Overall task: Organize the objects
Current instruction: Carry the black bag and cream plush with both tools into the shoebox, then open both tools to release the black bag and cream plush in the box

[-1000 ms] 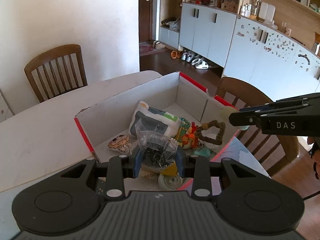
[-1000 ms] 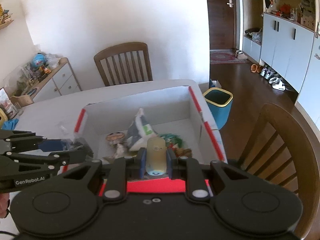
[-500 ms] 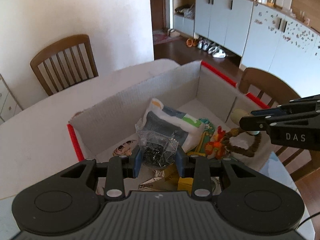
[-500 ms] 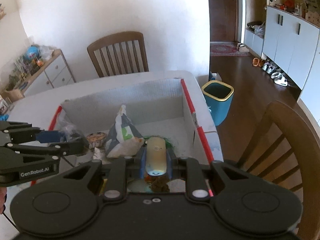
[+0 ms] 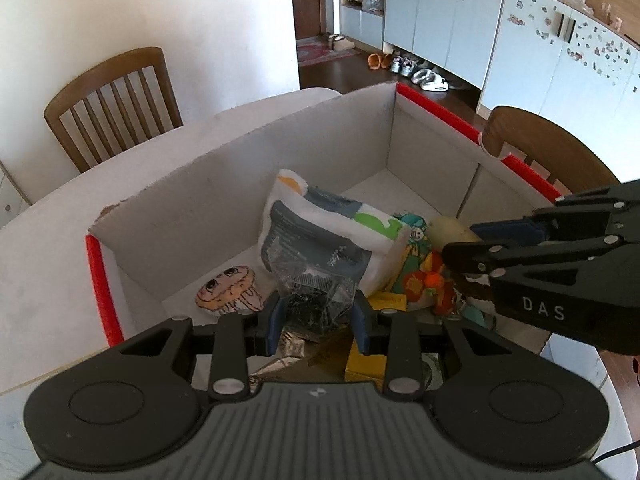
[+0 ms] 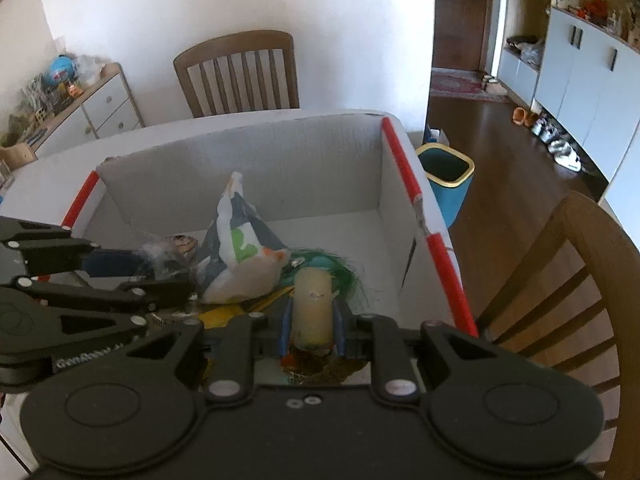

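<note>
An open cardboard box with red edge strips stands on the white table, also seen as the box in the right wrist view. My left gripper is shut on a clear plastic bag of small dark parts, held low inside the box. My right gripper is shut on a pale cream cylinder, likewise over the box's contents. Each gripper shows in the other's view: the right gripper at the right, the left gripper at the left.
Inside the box lie a white, grey and green pouch, a jellyfish sticker, a yellow item and colourful toys. Wooden chairs stand behind and to the right. A teal bin sits on the floor.
Both grippers have come down and forward into the box with their objects still held. The box's contents now look larger and closer.
</note>
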